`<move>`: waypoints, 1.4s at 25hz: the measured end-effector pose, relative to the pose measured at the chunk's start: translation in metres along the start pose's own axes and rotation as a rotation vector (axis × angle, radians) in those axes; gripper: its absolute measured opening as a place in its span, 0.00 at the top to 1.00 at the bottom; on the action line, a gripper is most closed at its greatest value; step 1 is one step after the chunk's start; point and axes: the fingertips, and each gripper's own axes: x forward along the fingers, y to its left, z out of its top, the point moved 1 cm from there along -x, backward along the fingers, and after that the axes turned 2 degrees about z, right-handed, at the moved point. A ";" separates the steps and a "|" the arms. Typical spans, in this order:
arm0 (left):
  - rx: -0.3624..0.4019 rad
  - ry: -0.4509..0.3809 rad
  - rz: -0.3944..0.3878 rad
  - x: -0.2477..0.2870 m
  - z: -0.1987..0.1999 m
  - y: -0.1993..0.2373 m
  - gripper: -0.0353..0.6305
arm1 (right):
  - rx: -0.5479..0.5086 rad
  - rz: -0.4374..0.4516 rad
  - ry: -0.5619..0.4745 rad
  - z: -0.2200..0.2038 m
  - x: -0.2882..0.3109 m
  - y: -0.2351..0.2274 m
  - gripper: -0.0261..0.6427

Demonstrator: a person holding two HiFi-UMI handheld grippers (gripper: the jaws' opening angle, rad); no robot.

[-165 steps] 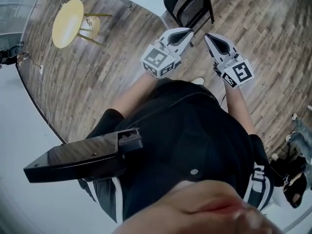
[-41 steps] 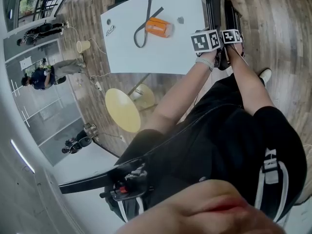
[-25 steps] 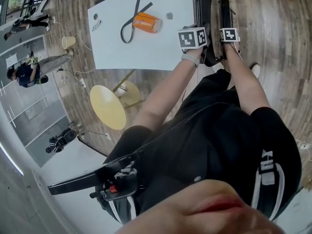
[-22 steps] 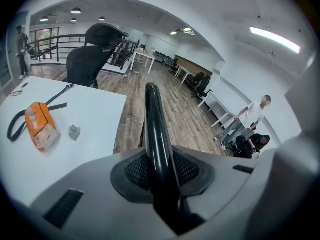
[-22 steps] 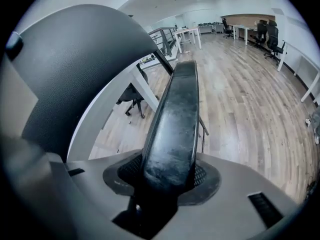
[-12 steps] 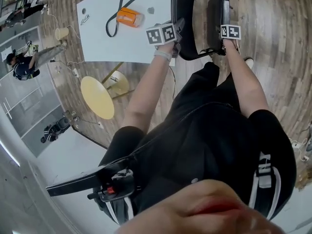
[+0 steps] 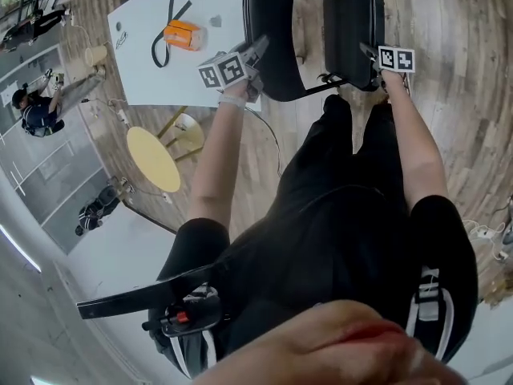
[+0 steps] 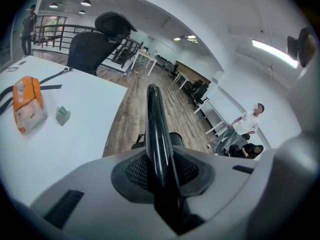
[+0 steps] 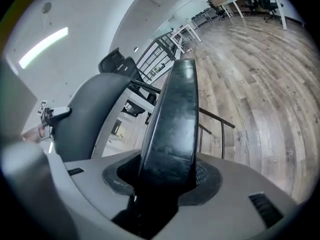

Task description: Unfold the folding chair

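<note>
The black folding chair stands on the wood floor ahead of me, its two panels spread apart. The rounded back panel [image 7: 274, 38] is on the left and the squarish padded seat [image 7: 353, 30] on the right. My left gripper [image 7: 255, 56] is shut on the back panel's near edge, which shows in the left gripper view as a thin glossy black rim [image 8: 156, 134] running between the jaws of the left gripper [image 8: 161, 181]. My right gripper [image 7: 371, 54] is shut on the seat's near edge; the thick black pad [image 9: 172, 119] fills the jaws of the right gripper [image 9: 162, 184].
A white table [image 7: 216, 79] stands left of the chair with an orange pack [image 7: 180, 35] and a black strap [image 7: 167, 18] on it. A yellow round stool [image 7: 152, 159] is nearer me on the left. People stand at the far left [image 7: 36, 111]. A black office chair [image 8: 97, 46] is behind the table.
The chair's two panels have spread apart. My right gripper has swung to the right with the seat, while the left gripper has sunk a little with the back panel.
</note>
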 end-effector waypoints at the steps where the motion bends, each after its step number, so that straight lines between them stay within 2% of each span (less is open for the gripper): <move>1: -0.006 0.000 -0.014 0.004 -0.003 -0.005 0.83 | 0.005 0.024 -0.006 -0.002 -0.006 -0.009 0.68; 9: -0.021 -0.011 -0.036 0.022 -0.012 -0.012 0.83 | 0.060 0.240 -0.067 -0.013 -0.035 -0.078 0.68; 14: -0.016 -0.005 -0.066 0.040 -0.024 -0.026 0.83 | 0.082 0.335 -0.129 -0.021 -0.056 -0.130 0.68; 19: -0.008 0.000 -0.058 0.050 -0.032 -0.023 0.83 | 0.126 0.372 -0.082 -0.034 -0.061 -0.177 0.68; 21: 0.000 0.014 -0.078 0.059 -0.040 -0.026 0.83 | 0.154 0.360 -0.064 -0.045 -0.065 -0.204 0.68; 26: -0.018 0.003 -0.119 0.074 -0.050 -0.017 0.83 | 0.165 0.420 -0.061 -0.048 -0.065 -0.234 0.68; 28: -0.028 -0.001 -0.132 0.080 -0.054 -0.014 0.83 | 0.183 0.418 -0.044 -0.056 -0.066 -0.254 0.68; 29: -0.034 -0.003 -0.140 0.082 -0.056 -0.014 0.83 | 0.225 0.418 -0.037 -0.060 -0.066 -0.261 0.68; 32: -0.049 -0.006 -0.155 0.091 -0.062 -0.013 0.83 | 0.467 0.451 -0.038 -0.074 -0.065 -0.271 0.67; 33: -0.052 -0.004 -0.157 0.094 -0.065 -0.014 0.83 | 0.475 0.466 -0.046 -0.076 -0.065 -0.275 0.66; 35: -0.056 -0.003 -0.160 0.100 -0.069 -0.016 0.83 | 0.394 0.492 -0.062 -0.074 -0.065 -0.288 0.66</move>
